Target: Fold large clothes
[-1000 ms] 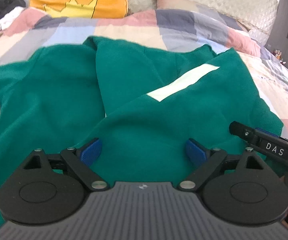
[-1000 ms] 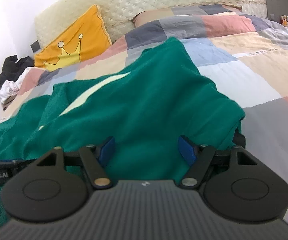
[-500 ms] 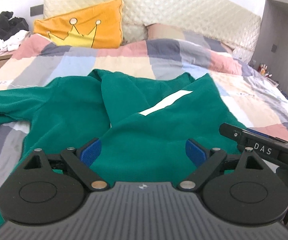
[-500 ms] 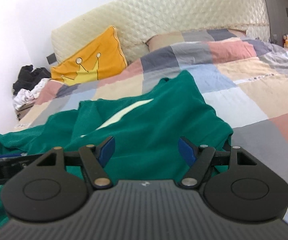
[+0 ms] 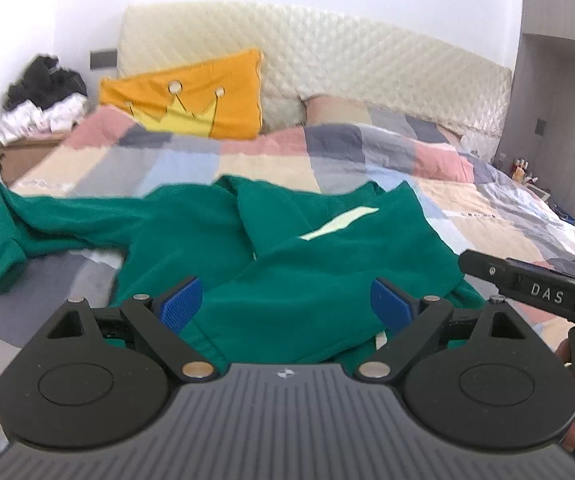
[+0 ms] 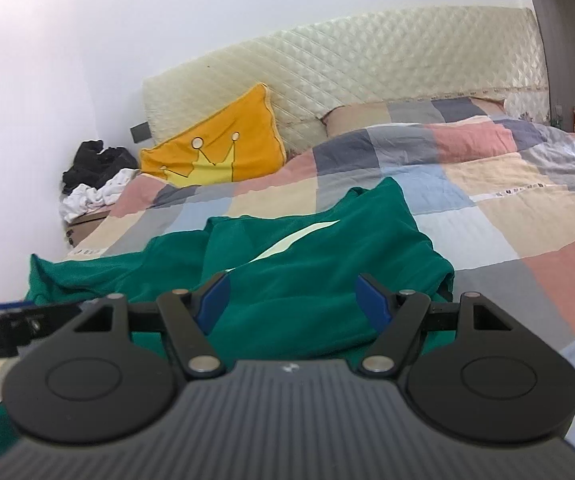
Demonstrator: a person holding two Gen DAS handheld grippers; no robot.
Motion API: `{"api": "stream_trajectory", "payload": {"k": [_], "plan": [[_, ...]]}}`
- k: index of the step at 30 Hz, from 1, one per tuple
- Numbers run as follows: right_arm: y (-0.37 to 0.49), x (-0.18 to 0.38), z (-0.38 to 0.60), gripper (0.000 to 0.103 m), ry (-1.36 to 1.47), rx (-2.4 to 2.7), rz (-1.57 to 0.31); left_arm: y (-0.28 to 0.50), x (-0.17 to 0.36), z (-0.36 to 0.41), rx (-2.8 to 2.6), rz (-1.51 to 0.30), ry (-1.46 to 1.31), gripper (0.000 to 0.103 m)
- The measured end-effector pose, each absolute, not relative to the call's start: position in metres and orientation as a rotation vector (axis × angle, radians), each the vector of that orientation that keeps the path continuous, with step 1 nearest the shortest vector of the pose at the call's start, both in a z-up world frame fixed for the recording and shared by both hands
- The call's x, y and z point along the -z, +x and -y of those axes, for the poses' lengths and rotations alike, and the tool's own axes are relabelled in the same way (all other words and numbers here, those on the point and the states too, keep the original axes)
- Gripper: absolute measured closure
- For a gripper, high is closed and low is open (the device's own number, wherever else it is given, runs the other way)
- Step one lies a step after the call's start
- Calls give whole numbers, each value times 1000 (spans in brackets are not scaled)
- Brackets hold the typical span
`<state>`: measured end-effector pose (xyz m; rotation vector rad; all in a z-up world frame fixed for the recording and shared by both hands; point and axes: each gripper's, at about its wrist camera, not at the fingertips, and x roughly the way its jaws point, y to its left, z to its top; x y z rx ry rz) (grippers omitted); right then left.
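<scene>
My left gripper (image 5: 285, 306) stands wide open, blue pads (image 5: 181, 304) clear of the cloth, nothing held, tilted slightly down. The green sweatshirt (image 5: 279, 264) lies on the checked quilt (image 5: 487, 216), one sleeve out to the left. My right gripper (image 6: 293, 300) is also wide open and empty, pointing over the sweatshirt's right part.

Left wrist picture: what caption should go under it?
Open left gripper above a green sweatshirt on a patchwork quilt.
</scene>
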<state>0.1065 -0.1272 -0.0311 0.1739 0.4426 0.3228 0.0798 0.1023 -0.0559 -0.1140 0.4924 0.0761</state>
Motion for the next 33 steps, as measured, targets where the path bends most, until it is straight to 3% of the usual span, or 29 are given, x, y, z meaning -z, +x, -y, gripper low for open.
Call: {"api": "stream_trajectory", "payload": {"k": [14, 33], "plan": [[49, 35, 111, 31, 152, -365, -439, 12, 61, -122, -147, -512, -180, 9], [81, 68, 117, 31, 197, -301, -523, 100, 50, -323, -494, -674, -326, 8]]}}
